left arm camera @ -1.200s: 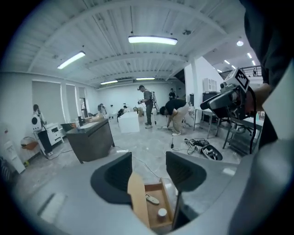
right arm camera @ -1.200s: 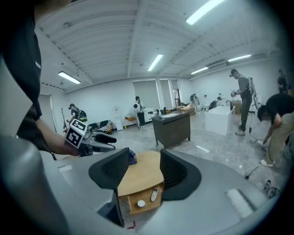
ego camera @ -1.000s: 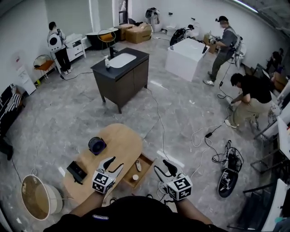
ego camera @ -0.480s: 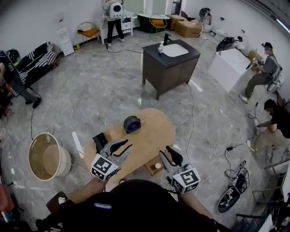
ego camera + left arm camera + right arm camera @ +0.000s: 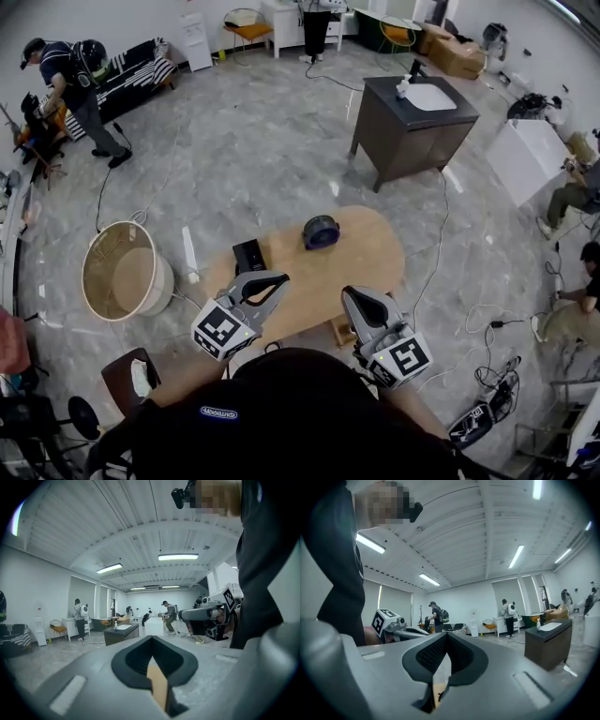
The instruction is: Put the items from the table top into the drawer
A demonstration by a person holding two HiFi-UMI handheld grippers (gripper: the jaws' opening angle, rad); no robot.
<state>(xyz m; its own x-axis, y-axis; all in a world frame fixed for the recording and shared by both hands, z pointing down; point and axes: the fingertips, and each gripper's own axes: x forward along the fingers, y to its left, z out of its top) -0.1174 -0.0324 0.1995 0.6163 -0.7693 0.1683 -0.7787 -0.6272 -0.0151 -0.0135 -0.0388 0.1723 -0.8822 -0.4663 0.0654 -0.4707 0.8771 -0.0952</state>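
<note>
Left claw (image 5: 150,638) is closed tip to tip with nothing in it; right claw (image 5: 446,636) is the same. We hold both at the near edge of the counter (image 5: 370,267), touching no item.

Two things are left on top, well apart. The round dark item (image 5: 321,231) is by the far edge, about mid-length. The black flat box (image 5: 248,255) is at the left end. The drawer (image 5: 341,330) sticks out under the near edge toward the right end, and we see only a sliver beside the right claw.

Handling, our read:
- **Round item:** looks rigid and not heavy, but the curved wall could roll or slip out of the pads. We'd take it across the full width, low on the wall. We can't tell if it's hollow.
- **Box:** looks stiff, thin and light. It lies flat, so there's little to bite on. We'd take it across the short side, or slide it to an edge first.

Versus half a second ago, the head view has swung, so the counter sits further right and higher in it. Both items are at the same spots on the counter. The claws ride closer to the camera, and the right one now covers most of the drawer.
</note>
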